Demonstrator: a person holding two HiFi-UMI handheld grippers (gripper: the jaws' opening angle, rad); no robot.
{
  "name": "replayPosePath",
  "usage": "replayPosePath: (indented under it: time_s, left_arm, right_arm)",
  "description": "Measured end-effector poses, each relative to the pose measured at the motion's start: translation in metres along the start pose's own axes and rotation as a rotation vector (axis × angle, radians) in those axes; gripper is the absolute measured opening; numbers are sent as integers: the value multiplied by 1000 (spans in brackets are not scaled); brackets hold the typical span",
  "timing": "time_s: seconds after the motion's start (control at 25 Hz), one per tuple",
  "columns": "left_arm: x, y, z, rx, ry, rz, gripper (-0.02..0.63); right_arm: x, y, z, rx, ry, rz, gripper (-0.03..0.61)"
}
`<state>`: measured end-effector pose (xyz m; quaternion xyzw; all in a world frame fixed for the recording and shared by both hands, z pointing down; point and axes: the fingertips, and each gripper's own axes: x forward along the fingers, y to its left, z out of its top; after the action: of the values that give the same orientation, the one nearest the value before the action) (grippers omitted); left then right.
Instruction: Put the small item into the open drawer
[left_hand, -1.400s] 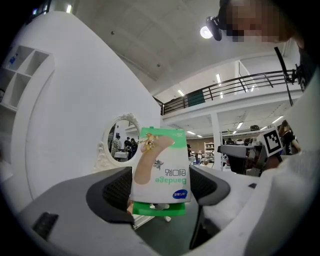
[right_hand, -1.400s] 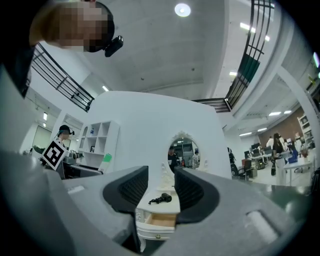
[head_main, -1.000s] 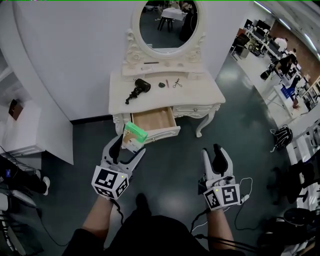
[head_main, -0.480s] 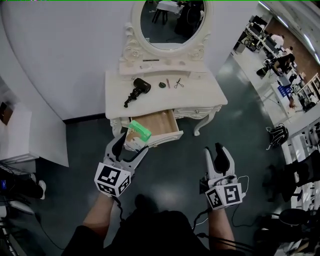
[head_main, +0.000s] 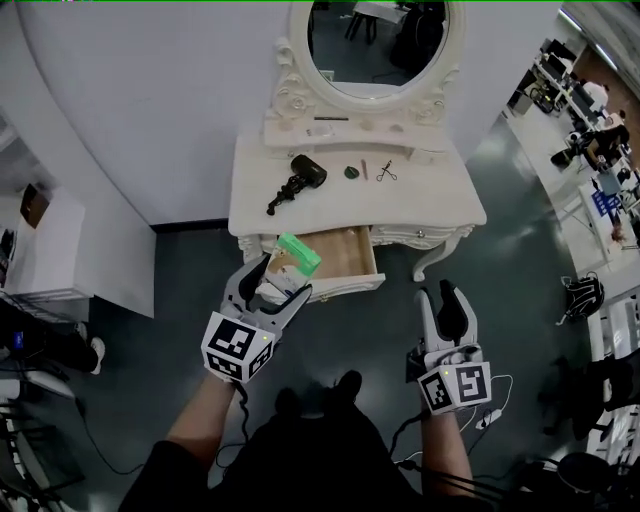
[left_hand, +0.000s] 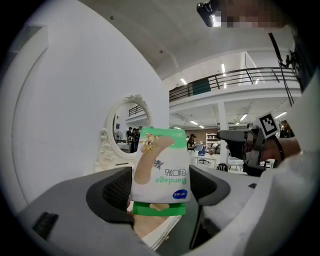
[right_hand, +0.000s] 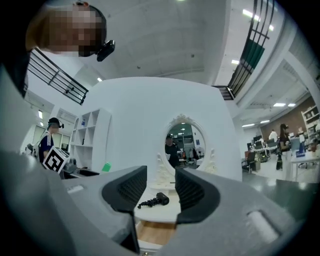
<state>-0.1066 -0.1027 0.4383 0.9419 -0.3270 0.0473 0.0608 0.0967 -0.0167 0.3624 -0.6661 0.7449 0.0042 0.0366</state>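
Observation:
My left gripper (head_main: 278, 281) is shut on a green-and-white bandage packet (head_main: 291, 262), held just in front of the left end of the open wooden drawer (head_main: 344, 255) of the white dressing table (head_main: 440, 200). In the left gripper view the packet (left_hand: 161, 172) stands upright between the two pads. My right gripper (head_main: 448, 309) hangs over the floor to the drawer's right. Its jaws stand slightly apart with nothing between them, and the right gripper view looks past them at the drawer (right_hand: 155, 231).
On the tabletop lie a black hair dryer (head_main: 296, 180), a small dark round item (head_main: 351, 172) and small scissors (head_main: 386, 172). An oval mirror (head_main: 375, 45) stands behind. A white cabinet (head_main: 45, 250) is at the left. Office desks and people fill the far right.
I have stepped closer to the table. My left gripper has carried the packet forward to the drawer's front left corner. The right gripper has kept its place beside me.

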Motion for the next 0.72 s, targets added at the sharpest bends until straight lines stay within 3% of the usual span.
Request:
replayPosePath:
  time_s: [0.32,0.72]
  left_arm:
    - [51,-25,14,125,73,87,348]
    - [108,-39,2,147,165,152,348]
  right_arm:
    - [45,-66,12,66,-36,130,172]
    - [71,-127,8,115,-26,217,172]
